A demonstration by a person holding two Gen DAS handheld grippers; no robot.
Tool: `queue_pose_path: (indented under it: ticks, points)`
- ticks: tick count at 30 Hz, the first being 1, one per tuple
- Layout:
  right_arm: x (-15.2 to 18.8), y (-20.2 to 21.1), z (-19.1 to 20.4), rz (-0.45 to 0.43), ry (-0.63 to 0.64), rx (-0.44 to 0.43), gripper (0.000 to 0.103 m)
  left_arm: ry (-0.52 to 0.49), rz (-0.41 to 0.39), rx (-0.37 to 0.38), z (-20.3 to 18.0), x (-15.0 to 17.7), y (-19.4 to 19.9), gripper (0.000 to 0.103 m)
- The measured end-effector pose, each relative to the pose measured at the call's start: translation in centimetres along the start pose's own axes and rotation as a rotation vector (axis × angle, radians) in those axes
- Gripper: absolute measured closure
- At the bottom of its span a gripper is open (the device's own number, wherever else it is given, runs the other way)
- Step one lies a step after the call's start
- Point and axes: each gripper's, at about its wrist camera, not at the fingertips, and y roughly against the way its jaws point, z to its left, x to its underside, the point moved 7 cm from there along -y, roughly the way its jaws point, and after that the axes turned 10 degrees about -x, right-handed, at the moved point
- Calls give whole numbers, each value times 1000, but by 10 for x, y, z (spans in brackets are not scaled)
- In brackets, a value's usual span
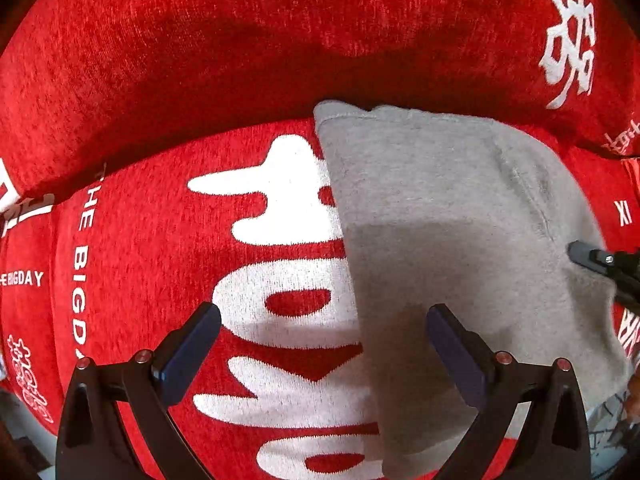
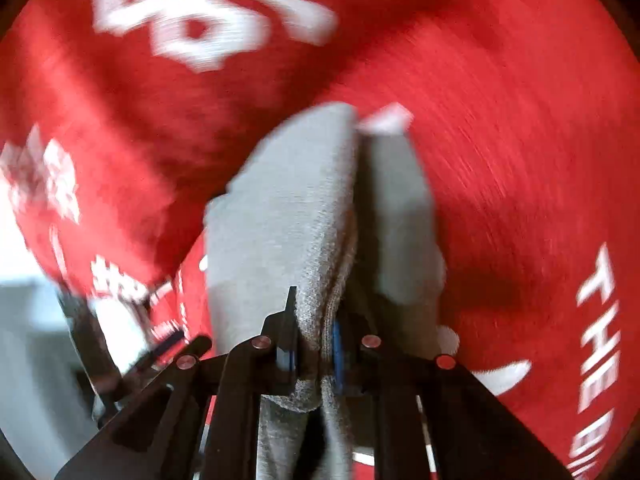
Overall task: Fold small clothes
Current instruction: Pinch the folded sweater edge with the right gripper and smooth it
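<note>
A small grey knit garment (image 1: 448, 240) lies on a red sofa cover with white lettering (image 1: 160, 260). My left gripper (image 1: 324, 320) is open and empty, hovering over the garment's left edge. My right gripper (image 2: 314, 332) is shut on the garment's gathered grey cloth (image 2: 288, 220), which hangs forward from the jaws. The right gripper also shows at the right edge of the left wrist view (image 1: 608, 268), at the garment's right side. The right wrist view is motion-blurred.
The red sofa backrest (image 1: 280, 40) rises behind the seat. A pale floor or wall area (image 2: 36, 320) shows at the lower left of the right wrist view. A patterned pale item (image 1: 608, 428) lies at the lower right.
</note>
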Motion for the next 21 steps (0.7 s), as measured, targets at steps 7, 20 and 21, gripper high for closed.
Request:
queue_pose_path:
  ticks: [7, 20, 21]
  points:
    - [10, -3, -35, 24, 13, 119, 89, -48, -17, -22, -11, 8, -3, 0]
    - [34, 41, -44, -39, -64, 185, 60, -10, 27, 30, 2, 33, 1, 0]
    - [36, 45, -33, -43, -55, 170, 60, -13, 31, 42, 1, 37, 3, 0]
